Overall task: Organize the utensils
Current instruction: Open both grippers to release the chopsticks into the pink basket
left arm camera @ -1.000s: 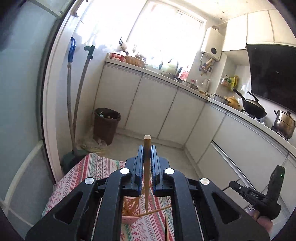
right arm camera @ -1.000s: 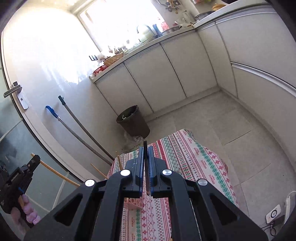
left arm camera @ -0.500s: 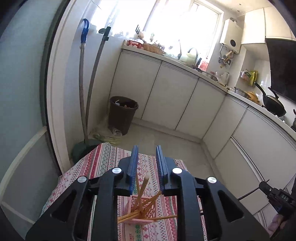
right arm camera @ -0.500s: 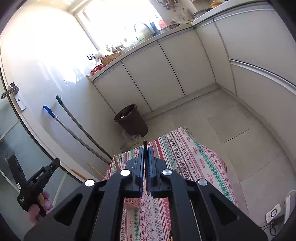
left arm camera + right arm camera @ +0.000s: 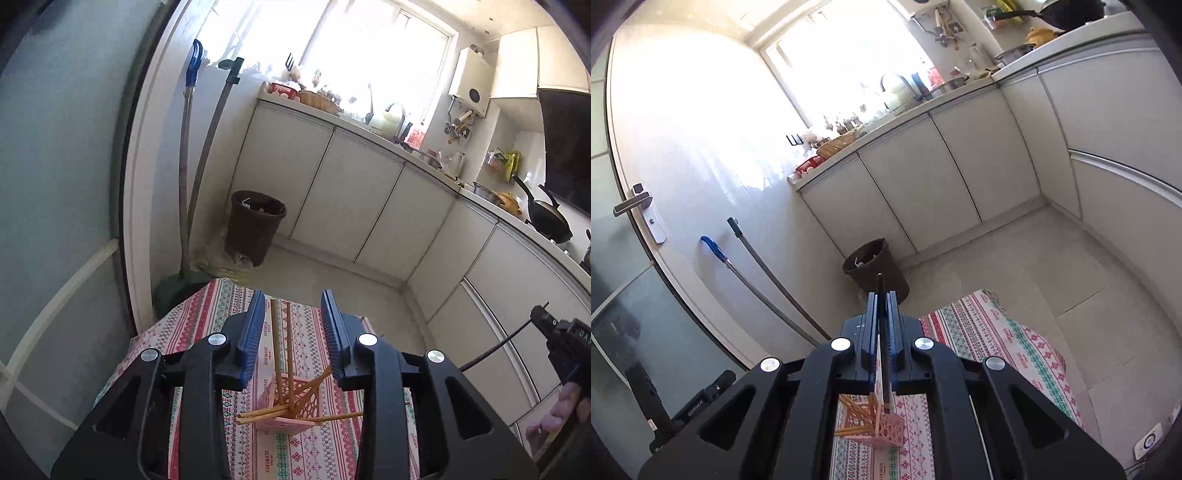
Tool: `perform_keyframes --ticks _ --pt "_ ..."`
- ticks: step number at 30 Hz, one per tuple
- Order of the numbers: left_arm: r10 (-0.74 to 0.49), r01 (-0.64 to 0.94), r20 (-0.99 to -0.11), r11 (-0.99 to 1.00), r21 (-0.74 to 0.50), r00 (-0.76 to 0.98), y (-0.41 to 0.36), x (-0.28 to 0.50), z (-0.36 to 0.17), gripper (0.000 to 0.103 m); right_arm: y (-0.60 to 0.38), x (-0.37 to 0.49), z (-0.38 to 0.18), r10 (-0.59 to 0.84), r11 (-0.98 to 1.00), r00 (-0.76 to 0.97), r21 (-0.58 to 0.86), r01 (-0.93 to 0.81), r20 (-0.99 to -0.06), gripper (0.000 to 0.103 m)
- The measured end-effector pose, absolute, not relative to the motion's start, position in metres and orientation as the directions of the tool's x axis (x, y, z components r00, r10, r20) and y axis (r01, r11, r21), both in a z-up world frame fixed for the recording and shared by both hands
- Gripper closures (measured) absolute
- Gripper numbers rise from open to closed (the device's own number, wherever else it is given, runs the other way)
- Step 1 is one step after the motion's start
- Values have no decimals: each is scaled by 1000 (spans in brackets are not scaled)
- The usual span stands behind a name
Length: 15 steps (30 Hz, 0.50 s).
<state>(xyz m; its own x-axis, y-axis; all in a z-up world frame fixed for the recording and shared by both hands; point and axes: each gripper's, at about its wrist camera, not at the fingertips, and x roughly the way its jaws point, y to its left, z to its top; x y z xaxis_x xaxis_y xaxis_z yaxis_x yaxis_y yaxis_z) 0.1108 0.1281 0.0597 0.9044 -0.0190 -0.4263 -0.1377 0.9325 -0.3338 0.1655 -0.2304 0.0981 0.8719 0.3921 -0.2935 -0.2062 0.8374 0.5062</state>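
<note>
Your left gripper has its jaws parted, and they have just been opening; nothing is pinched between them. 2 chopsticks rise in the gap without touching either pad, their lower ends down in the pink basket. That basket sits on the striped cloth below the jaws, at 6 o'clock in the left view. More chopsticks lean out of it, some toward 9 o'clock, one toward 3 o'clock and another toward 1 o'clock.

Your right gripper is clamped tight on a dark chopstick. The stick runs up between the pads, its top poking out past the fingertips at 12 o'clock and its lower end hanging just above the basket. In the right view the basket lies at 6 o'clock, with the cloth spreading toward 3 o'clock.

A bin stands on the floor at 11 o'clock in the left view, by 2 mop handles.
</note>
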Motion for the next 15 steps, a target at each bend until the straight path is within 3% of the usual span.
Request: perform_keyframes --ticks 7,15 --pt "14 -147 -399 942 -303 917 133 101 65 72 -193 177 117 423 842 870 465 -275 -252 98" --pt "22 -156 -416 944 -290 909 134 105 59 72 -140 198 82 458 851 827 432 -300 -326 98"
